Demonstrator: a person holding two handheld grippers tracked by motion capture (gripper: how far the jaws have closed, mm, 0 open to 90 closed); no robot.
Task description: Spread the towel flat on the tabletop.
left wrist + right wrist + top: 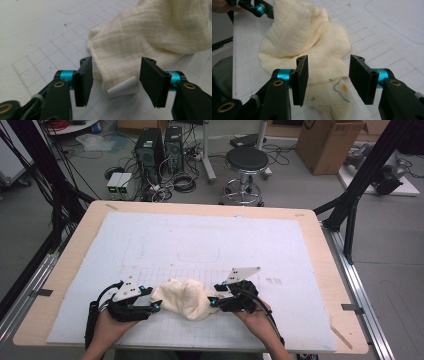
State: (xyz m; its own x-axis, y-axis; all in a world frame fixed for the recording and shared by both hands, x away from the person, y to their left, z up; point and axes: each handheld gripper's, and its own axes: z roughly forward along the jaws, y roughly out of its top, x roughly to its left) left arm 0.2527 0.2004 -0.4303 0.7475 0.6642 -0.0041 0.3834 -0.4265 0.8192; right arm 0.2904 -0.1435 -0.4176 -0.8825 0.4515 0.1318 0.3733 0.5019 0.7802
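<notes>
A crumpled cream muslin cloth lies on the white gridded mat near the table's front edge. My left gripper sits at its left end and my right gripper at its right end, each held in a hand. In the left gripper view the jaws stand apart around a cloth corner and its white label, and the pads are not pressing. In the right gripper view the jaws straddle a fold of the cloth near a printed motif, with a gap at the right pad.
The white mat covers most of the wooden table. Beyond the far edge, on the floor, stand a black stool, computer towers with cables, and a cardboard box. Black frame posts flank both sides.
</notes>
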